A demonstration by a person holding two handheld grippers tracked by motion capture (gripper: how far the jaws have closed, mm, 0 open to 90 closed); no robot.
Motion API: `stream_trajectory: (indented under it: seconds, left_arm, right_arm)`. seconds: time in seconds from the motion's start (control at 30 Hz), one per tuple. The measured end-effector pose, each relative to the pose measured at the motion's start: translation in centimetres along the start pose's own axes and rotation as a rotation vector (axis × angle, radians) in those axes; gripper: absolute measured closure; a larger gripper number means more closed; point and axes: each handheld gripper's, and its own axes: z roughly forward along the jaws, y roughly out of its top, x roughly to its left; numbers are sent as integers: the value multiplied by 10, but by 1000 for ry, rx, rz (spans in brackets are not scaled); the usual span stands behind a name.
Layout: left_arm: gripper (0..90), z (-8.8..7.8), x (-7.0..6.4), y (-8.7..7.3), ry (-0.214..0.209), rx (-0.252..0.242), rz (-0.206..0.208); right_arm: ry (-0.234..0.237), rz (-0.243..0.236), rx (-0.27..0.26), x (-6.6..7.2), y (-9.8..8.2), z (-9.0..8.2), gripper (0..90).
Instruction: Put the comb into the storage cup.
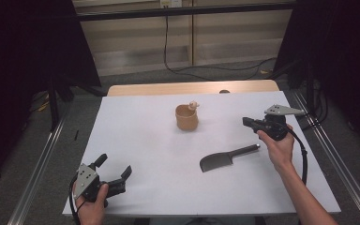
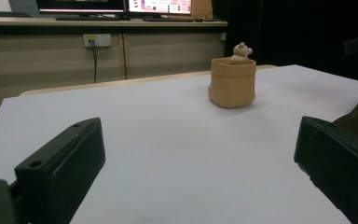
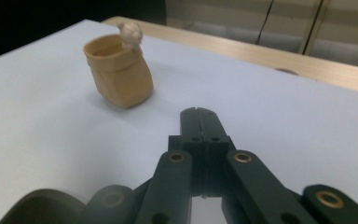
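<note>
Between the 2 grippers lies the dark cleaver [image 1: 225,159], long axis slanted, handle pointing toward the right gripper [image 1: 247,123], just beside it; that gripper's jaws meet on nothing, while the left gripper [image 1: 114,168] gapes wide, empty, well apart

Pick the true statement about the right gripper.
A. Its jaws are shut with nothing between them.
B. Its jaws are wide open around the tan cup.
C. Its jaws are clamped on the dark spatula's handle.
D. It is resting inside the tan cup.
A: in the right gripper view the right gripper has its two black jaws pressed together over bare white table, apart from the tan cup; the spatula lies free on the table.
</note>
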Motion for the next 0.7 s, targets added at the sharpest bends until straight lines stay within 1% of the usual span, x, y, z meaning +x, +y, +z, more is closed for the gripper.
stream_trajectory:
  seconds: [0.07,0.1,0.13,0.2,0.27,0.3,0.4,0.53,0.57,0.6,0.7]
  left_arm:
    - [20,0,0,0,2,0,1]
    - [20,0,0,0,2,0,1]
    - [20,-1,1,0,3,3,9]
    - [20,-1,1,0,3,3,11]
    - [20,0,0,0,1,0,1]
    - [20,0,0,0,1,0,3]
    - [20,0,-1,0,1,2,7]
    - [20,0,-1,0,-2,2,6]
    - [20,0,-1,0,-2,2,6]
    - [20,0,-1,0,-2,2,4]
    - [20,0,-1,0,-3,3,9]
  right_arm:
    - [7,-1,25,-2,0,1,900]
    - [7,-1,25,-2,0,1,900]
    - [10,-9,53,-2,0,2,900]
    - [20,-12,75,-3,0,2,900]
    - [8,-17,96,-3,1,3,900]
    - [13,-15,110,-3,2,3,900]
    - [17,-9,161,-4,2,7,900]
    - [24,-8,237,-8,-3,12,900]
    - [24,-8,237,-8,-3,12,900]
    - [25,-18,258,-8,-5,15,900]
    - [21,-25,270,-7,-4,15,900]
